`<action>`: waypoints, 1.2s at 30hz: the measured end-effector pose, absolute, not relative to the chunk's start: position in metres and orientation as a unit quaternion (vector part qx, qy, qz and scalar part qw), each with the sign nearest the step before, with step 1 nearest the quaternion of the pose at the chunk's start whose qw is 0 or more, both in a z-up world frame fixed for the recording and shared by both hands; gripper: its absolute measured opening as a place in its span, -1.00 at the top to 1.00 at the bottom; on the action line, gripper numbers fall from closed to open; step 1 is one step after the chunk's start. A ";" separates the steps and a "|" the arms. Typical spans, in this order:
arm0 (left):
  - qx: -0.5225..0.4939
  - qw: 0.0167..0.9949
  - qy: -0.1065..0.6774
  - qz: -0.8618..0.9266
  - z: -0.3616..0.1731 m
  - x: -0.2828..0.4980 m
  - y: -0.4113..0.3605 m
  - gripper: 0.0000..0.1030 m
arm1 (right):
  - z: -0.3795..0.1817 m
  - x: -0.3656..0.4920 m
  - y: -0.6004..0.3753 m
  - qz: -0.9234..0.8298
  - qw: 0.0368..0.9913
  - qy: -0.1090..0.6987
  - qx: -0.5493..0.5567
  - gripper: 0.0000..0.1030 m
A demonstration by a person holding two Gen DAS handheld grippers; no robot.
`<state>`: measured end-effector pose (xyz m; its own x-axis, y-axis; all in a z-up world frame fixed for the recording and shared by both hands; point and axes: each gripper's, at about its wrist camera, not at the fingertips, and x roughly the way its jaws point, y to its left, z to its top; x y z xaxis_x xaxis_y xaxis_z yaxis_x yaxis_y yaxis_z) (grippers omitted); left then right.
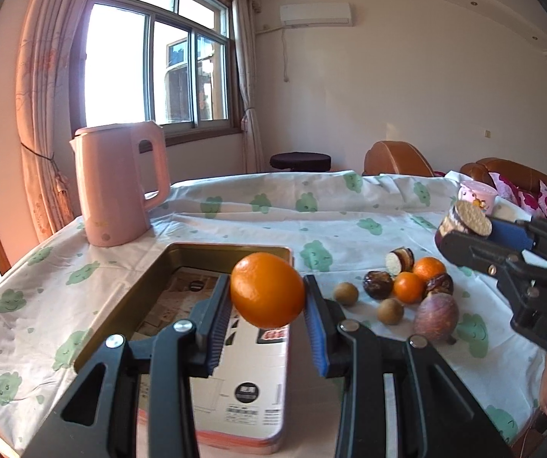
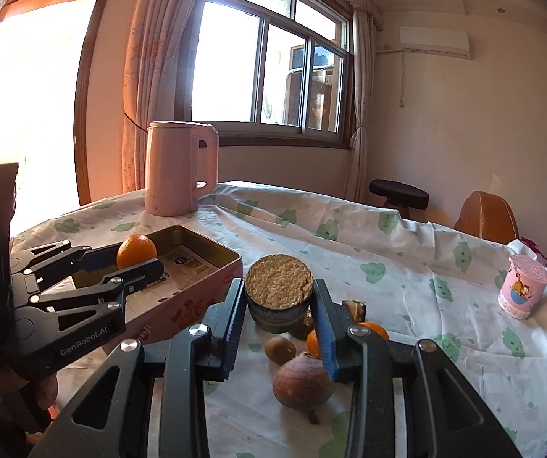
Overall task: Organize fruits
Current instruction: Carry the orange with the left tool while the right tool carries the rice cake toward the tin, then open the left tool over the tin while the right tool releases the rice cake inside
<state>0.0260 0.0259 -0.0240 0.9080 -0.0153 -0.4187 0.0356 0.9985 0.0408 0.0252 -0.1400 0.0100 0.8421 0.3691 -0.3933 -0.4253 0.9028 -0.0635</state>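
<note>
**Both claws loaded above the desk**

A round orange tangerine point(image 1: 267, 289) sits pinched in the left claw point(image 1: 267, 305), above the open gold-lined rectangular tin point(image 1: 136, 290). The right claw point(image 2: 278, 305) clamps a dark-skinned cut fruit piece with a pale grainy face point(image 2: 278, 280), over the loose fruit pile point(image 2: 296, 358) on the cloud-print cloth desk point(image 2: 426, 290).
</note>
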 end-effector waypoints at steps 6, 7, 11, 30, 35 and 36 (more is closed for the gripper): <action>0.015 0.975 0.223 0.008 -0.025 0.031 0.045 0.26 | 0.021 0.037 -0.114 0.229 0.951 0.189 -0.089 0.29; 0.013 0.974 0.225 0.011 -0.025 0.032 0.048 0.26 | 0.022 0.039 -0.111 0.232 0.950 0.190 -0.090 0.29; 0.011 0.972 0.232 0.021 -0.028 0.036 0.059 0.26 | 0.023 0.046 -0.096 0.243 0.945 0.194 -0.099 0.29; -0.005 0.961 0.270 0.067 -0.035 0.068 0.111 0.26 | -0.006 0.077 -0.037 0.266 0.925 0.245 -0.114 0.29; -0.015 0.956 0.286 0.062 -0.037 0.077 0.118 0.26 | -0.015 0.086 -0.027 0.271 0.919 0.262 -0.111 0.29; -0.016 0.955 0.290 0.065 -0.038 0.079 0.119 0.26 | -0.017 0.088 -0.025 0.273 0.918 0.266 -0.110 0.29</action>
<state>0.0791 0.1192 -0.0378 0.8239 0.1147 -0.5550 -0.1333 0.9910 0.0069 0.0875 -0.0253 -0.0172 0.7093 0.4435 -0.5479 -0.5605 0.8262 -0.0569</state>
